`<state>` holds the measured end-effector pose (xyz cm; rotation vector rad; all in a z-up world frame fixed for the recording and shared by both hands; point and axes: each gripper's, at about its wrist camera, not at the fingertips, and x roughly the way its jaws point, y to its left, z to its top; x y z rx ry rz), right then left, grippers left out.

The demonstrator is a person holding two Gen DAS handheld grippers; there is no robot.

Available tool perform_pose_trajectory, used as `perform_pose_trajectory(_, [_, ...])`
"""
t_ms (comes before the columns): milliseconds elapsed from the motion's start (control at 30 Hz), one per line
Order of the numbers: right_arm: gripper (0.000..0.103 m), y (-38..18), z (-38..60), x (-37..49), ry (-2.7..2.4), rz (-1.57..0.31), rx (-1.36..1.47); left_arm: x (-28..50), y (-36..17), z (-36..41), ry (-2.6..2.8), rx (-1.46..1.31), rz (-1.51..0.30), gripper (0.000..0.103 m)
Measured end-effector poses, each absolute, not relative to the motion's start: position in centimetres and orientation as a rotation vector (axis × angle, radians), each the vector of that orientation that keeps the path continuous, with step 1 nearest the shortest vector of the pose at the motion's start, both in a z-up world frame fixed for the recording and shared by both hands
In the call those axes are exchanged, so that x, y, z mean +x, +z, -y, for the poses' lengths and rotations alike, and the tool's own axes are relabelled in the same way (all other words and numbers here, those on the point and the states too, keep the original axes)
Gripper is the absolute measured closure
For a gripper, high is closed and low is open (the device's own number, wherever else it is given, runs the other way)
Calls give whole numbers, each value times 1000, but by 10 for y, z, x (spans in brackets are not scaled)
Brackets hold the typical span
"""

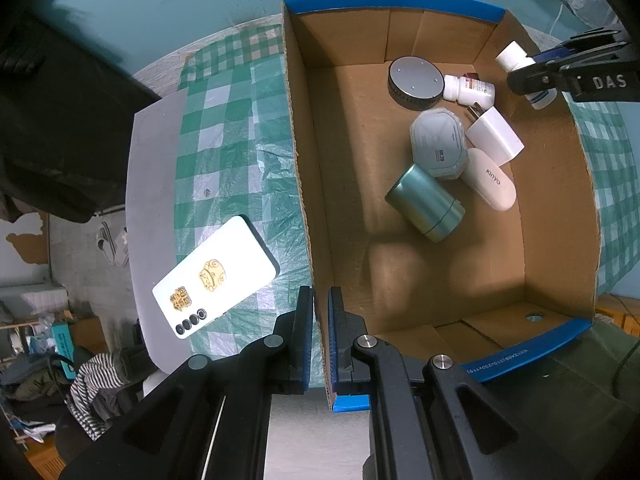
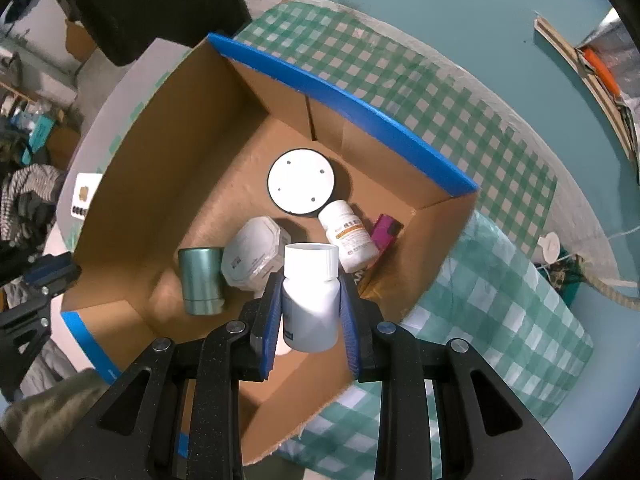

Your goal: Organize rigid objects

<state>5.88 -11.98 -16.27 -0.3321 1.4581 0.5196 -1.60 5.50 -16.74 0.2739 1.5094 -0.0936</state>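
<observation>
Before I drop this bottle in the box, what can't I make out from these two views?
- Held white bottle: its label is hidden by the right tongs in the right wrist view.
- White charger: in the right wrist view it is hidden behind the bottle.
- Cardboard box: its near floor is covered by the left tongs, clamped on its wall, in the left wrist view.
- Octagonal tin: its print is too small to read.

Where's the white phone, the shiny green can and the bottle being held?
white phone (image 1: 216, 276), left wrist view, middle of its back.
green can (image 1: 426, 203), left wrist view, its side.
held bottle (image 2: 310, 300), right wrist view, its body.
</observation>
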Motion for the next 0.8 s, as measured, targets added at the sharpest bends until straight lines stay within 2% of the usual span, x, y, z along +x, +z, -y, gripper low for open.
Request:
perform_pose_trajectory(267, [76, -169, 111, 58, 528, -1468, -357, -15, -166, -56, -92, 269, -1509, 98])
perform_pose_trajectory(367, [69, -167, 112, 57, 528, -1464, -350, -15, -166, -56, -92, 268, -1510, 98])
perform_pose_trajectory(533, [67, -162, 121, 56, 507, -1460, -315, -16, -166, -57, -92, 270, -1508, 98])
perform_pose_trajectory(667, [59, -155, 131, 56, 489, -1458, -285, -16, -164, -57, -92, 270, -1501, 96])
perform_pose_trajectory(800, [55, -143, 140, 54, 467, -1437, -238, -14, -161, -55, -91, 276, -1491, 94])
